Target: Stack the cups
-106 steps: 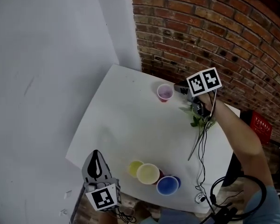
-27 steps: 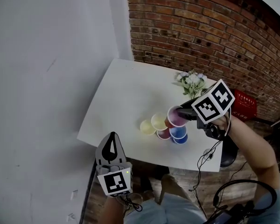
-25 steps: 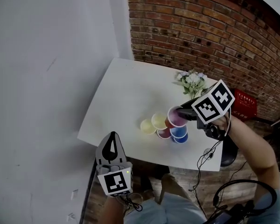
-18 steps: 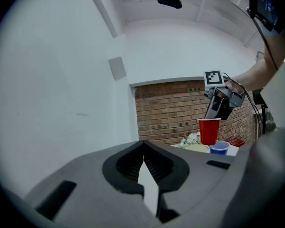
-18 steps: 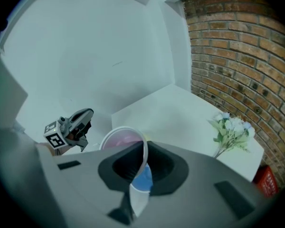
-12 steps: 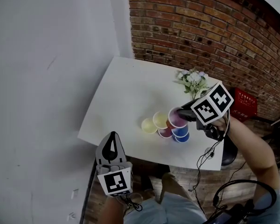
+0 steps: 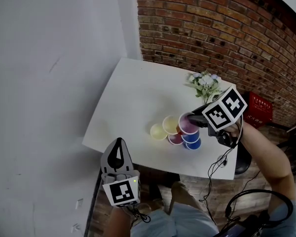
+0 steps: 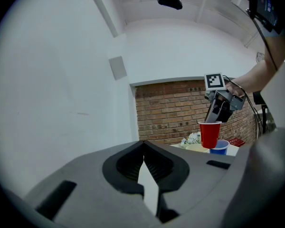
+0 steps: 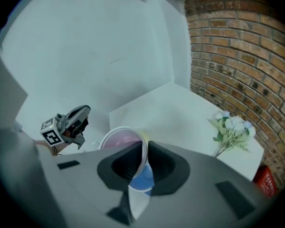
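Pinching the red cup's (image 7: 187,125) rim, the right gripper's (image 7: 194,121) fingers have just been easing apart above the blue cup (image 7: 192,141) by the tabletop's (image 7: 133,100) near edge; the left gripper's (image 7: 117,145) fingers are clenched, empty.

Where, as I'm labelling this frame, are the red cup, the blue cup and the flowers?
red cup (image 8: 210,136), left gripper view, side wall
blue cup (image 8: 222,149), left gripper view, side wall
flowers (image 7: 205,81), head view, blooms

Table (image 7: 130,90) far half & L side wide open, easy way in. Cup cluster (image 7: 170,125) crowds front-ctr, w/ red cup (image 7: 187,124) up over blue cup (image 7: 193,143). Flowers (image 7: 205,82) block far-R corner, grey wall (image 7: 54,73) tight on L
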Motion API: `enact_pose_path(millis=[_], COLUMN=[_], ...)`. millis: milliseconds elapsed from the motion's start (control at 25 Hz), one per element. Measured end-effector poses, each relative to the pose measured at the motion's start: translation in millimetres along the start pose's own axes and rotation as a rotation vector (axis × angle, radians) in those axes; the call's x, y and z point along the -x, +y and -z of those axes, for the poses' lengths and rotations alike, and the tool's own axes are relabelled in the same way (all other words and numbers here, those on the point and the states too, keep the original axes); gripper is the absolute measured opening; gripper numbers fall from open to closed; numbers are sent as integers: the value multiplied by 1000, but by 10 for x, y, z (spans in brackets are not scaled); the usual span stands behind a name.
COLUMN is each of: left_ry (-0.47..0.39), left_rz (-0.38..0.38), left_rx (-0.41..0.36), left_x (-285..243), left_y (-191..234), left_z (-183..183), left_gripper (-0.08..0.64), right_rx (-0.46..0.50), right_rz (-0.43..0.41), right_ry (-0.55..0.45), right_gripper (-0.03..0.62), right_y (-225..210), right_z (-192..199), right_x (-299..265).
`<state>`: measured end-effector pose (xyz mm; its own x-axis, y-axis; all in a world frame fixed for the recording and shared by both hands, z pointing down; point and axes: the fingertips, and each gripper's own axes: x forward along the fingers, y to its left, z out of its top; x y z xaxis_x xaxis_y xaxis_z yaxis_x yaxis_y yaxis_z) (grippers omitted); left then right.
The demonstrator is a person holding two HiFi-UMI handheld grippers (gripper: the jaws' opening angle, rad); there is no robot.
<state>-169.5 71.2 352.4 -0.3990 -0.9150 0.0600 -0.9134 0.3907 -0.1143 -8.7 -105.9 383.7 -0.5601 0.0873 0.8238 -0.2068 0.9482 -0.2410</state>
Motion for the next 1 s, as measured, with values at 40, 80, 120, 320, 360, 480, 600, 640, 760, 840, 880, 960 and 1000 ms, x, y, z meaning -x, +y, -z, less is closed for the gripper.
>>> enact_pose_path(millis=[40,80,120,320,360,480,600,640,760,840,880,960,1000], left_ry=[1,-4,-11,-10,-15,-15,-21,-26,-11,-6,-9,-17,-16], left_rz=[1,1,1,8,8,9,9,8,8,11,11,12,12], left_rx=[3,0,-6,1,-1,9,-1,-9,-1,6,7,-2,-4], left_x=[-4,-8,-11,-27,-31,-37,-38,-41,-47,-53,-58,-67,-69], left_y=[-4,-1,4,-10,-7,-10,-1,11,32,31,31,43,48], left_z=[-7,-13,-18,-40,-46,-44,-37,-32,13,4,-12,-15,-5], left_gripper=[9,9,9,9,9,9,9,9,9,9,9,9,9], right_rx=[1,1,0,5,8,13,14,16,22,29,34,38,38], right_rz=[-1,-3,-3,-1,-2,-2,-3,-4,-3,2,3,4,6], right_ry=[0,0,0,0,1,1,-2,-5,-12,-16,-20,-24,-25], right_gripper=[47,55,63,102,110,140,155,156,182,189,191,192,192], right_y=[1,2,3,0,3,3,-2,-1,-3,-8,-5,-5,-13], right_z=[1,1,-1,-11,-13,-20,-23,-31,-54,-71,-87,-108,-111], right_x=[0,1,2,4,3,1,4,5,0,-1,1,4,5])
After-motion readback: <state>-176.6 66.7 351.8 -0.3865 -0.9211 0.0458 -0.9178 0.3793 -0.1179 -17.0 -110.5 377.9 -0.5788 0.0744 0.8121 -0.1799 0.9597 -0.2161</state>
